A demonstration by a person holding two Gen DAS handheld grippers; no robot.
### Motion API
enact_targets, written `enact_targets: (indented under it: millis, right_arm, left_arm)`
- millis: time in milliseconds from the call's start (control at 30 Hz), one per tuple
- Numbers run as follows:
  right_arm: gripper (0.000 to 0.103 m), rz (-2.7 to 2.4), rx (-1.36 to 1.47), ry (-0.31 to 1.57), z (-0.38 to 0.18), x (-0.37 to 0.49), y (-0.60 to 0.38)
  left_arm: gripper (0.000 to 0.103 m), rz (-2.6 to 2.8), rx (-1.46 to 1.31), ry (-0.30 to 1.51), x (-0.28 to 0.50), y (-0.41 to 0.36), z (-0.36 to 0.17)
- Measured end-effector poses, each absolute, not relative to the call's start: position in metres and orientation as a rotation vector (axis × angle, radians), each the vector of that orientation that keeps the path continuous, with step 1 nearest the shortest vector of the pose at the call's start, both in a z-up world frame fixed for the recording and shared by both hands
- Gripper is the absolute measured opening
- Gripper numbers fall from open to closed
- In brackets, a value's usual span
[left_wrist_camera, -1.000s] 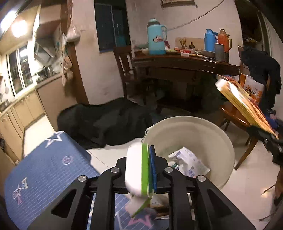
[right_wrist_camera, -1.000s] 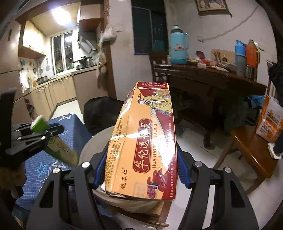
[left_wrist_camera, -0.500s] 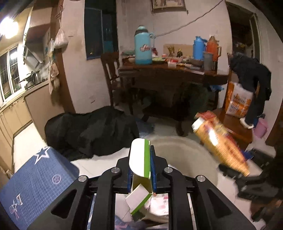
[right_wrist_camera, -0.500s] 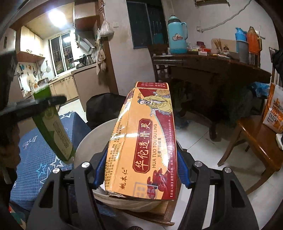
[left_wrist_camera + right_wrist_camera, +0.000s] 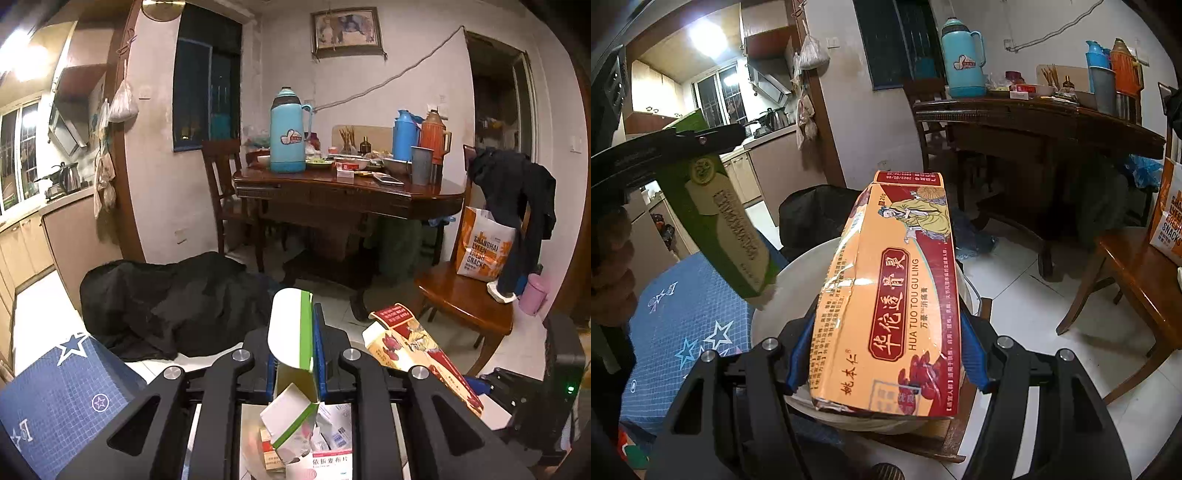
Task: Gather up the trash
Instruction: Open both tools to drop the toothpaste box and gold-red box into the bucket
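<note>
My left gripper [image 5: 295, 354] is shut on a flattened green-and-white carton [image 5: 291, 325], held upright with a flap hanging below the pads. Several discarded packets [image 5: 328, 454] lie under it. My right gripper [image 5: 886, 354] is shut on a long orange-and-red medicine box [image 5: 886, 295], lying along its fingers above a round white bin [image 5: 798, 266]. In the right wrist view the left gripper [image 5: 701, 138] holds the green carton [image 5: 727, 236] tilted above the bin's left rim. In the left wrist view the orange box [image 5: 417, 354] slants at the right.
A blue star-patterned cloth [image 5: 683, 314] covers a surface left of the bin. A black bag [image 5: 166, 302] lies on the tiled floor behind it. Beyond stand a cluttered wooden table [image 5: 351, 192], a chair [image 5: 221, 192] and a low wooden stool [image 5: 465, 295] with a snack bag.
The left gripper has risen and tipped up with the green carton, so the bin has dropped out of its view. The right gripper has shifted slightly over the bin, still holding the orange box.
</note>
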State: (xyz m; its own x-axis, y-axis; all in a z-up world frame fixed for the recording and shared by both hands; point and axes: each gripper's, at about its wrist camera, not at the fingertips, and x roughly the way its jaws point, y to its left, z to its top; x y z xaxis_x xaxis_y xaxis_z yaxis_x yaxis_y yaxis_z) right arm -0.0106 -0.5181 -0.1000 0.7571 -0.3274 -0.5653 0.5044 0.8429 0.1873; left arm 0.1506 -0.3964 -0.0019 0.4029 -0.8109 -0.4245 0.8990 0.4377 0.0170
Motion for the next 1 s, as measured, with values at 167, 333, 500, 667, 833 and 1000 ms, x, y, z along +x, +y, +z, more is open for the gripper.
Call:
enact_targets:
  millis: [167,333,500,667,833,1000]
  right_arm:
    - [0.062,-0.462,0.334,0.571,-0.103,-0.007,-0.522]
    - [0.062,-0.462,0.295,0.604,-0.104,0.000,-0.523]
    - [0.062,-0.459,0.283,0.615,-0.103,0.003,-0.525]
    - [0.062,-0.461,0.269,0.629,-0.104,0.004,-0.524]
    - [0.062,-0.463,0.271,0.631,-0.104,0.003,-0.521]
    - [0.062,-0.462,0.274,0.636,-0.104,0.003,-0.522]
  left_arm:
    - [0.018,-1.088,0.243,0.390,0.156,-0.396,-0.006]
    - [0.018,-1.069,0.240,0.398,0.160,-0.396,-0.009]
    - [0.018,-1.060,0.250,0.397,0.160,-0.398,-0.012]
    - [0.018,-1.058,0.249,0.395,0.160,-0.400,-0.012]
    - [0.018,-1.051,0.258,0.380,0.157,-0.402,-0.014]
    - [0.018,-1.046,0.272,0.365,0.153,-0.404,-0.016]
